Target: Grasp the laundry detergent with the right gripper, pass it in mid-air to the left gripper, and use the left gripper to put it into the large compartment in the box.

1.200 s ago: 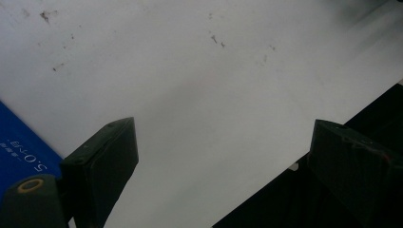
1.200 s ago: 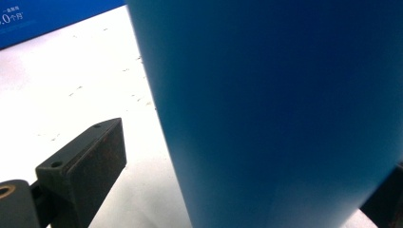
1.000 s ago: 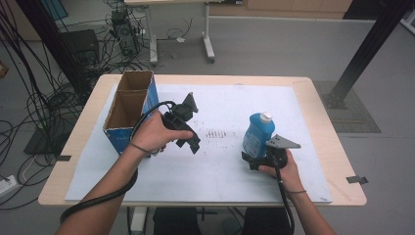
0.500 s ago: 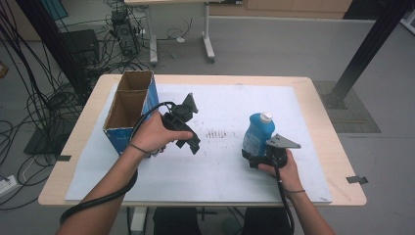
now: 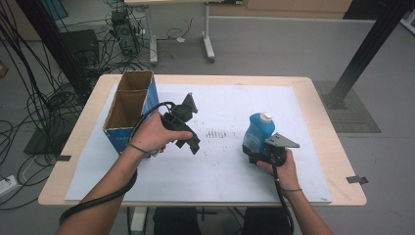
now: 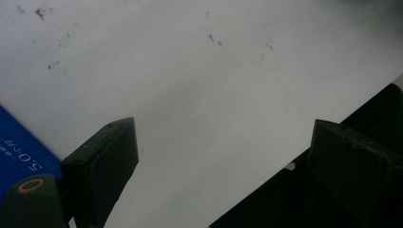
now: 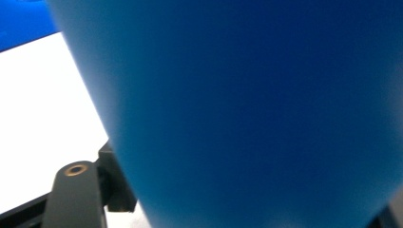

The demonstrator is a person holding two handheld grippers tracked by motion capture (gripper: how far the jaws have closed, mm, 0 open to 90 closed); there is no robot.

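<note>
Since the earlier frame, nothing on the table has shifted; both hands sit where they were. Right gripper (image 5: 254, 149) jaws have just been closing, w/ the bottle (image 5: 258, 131) between them.

Bottle: blue, white cap, upright on the white sheet (image 5: 225, 161), right of centre in the high view. Right gripper is against its lower body from the near side, grey plate on top, right hand (image 5: 279, 164) behind it. In the right gripper view the blue wall (image 7: 256, 114) is so close it blurs; one black jaw shows at lower left, right by the bottle's side. Can't tell from the pics whether the pads actually press on it yet, so grip vs. near-grip is unclear.

Left gripper (image 5: 188, 139) is well apart from the bottle, over the sheet just beside the box (image 5: 128, 110), held in the left hand (image 5: 151, 134) w/ jaws pointing down toward the near side. In the left gripper view (image 6: 218, 156) its two jaws stand wide apart, nothing between them, just bare sheet w/ a few dark specks below; a strip of the box's blue side (image 6: 19, 152) shows at the left edge.

Box: open-topped cardboard, blue outside, two compartments, standing at the table's (image 5: 318, 112) left part, partly on the sheet. A patch of small dark marks (image 5: 215, 133) lies on the sheet between the two grippers. Cable trails from each gripper along the forearms toward the near edge.
</note>
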